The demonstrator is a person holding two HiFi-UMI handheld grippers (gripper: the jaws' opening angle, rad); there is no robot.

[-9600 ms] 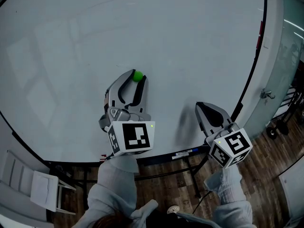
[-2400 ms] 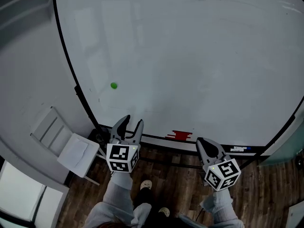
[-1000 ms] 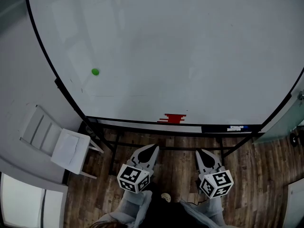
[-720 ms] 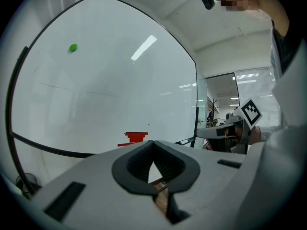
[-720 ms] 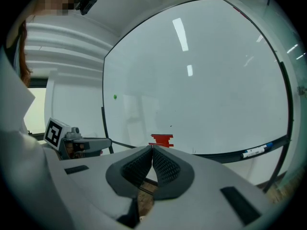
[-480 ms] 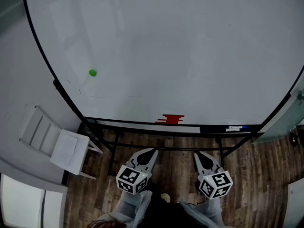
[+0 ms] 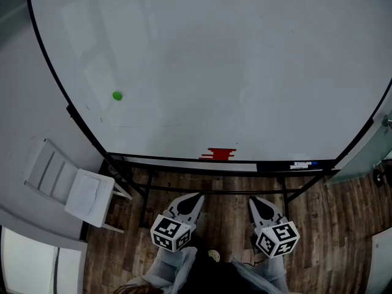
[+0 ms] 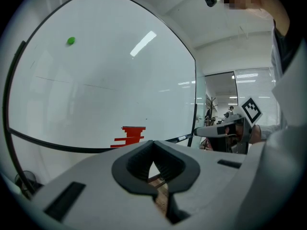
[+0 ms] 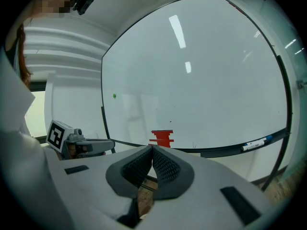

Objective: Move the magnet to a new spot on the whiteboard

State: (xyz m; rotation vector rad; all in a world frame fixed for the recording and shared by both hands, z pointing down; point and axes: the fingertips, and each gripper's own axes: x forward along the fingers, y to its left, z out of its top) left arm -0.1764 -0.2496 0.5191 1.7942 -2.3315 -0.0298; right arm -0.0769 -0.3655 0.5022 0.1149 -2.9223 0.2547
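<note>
A small green magnet (image 7: pixel 117 95) sticks to the whiteboard (image 7: pixel 233 60) near its lower left edge; it also shows as a green dot (image 8: pixel 71 40) in the left gripper view and a tiny dot (image 9: pixel 114 96) in the right gripper view. Both grippers hang low in front of the board, well away from the magnet. My left gripper (image 7: pixel 198 196) is shut with nothing between its jaws, tips meeting (image 8: pixel 153 142). My right gripper (image 7: pixel 252 199) is also shut and empty, tips together (image 9: pixel 152 147).
A red eraser (image 7: pixel 220 154) and a marker (image 7: pixel 302 164) lie on the board's tray. A white chair (image 7: pixel 70 185) stands at the lower left. The board's black stand legs (image 7: pixel 147 192) cross the wooden floor (image 7: pixel 331 225) ahead of the grippers. A glass wall (image 7: pixel 373 158) is at the right.
Since the earliest frame the left gripper let go of the magnet at the board's left side and both grippers drew back and down. Over the last second almost nothing moves.
</note>
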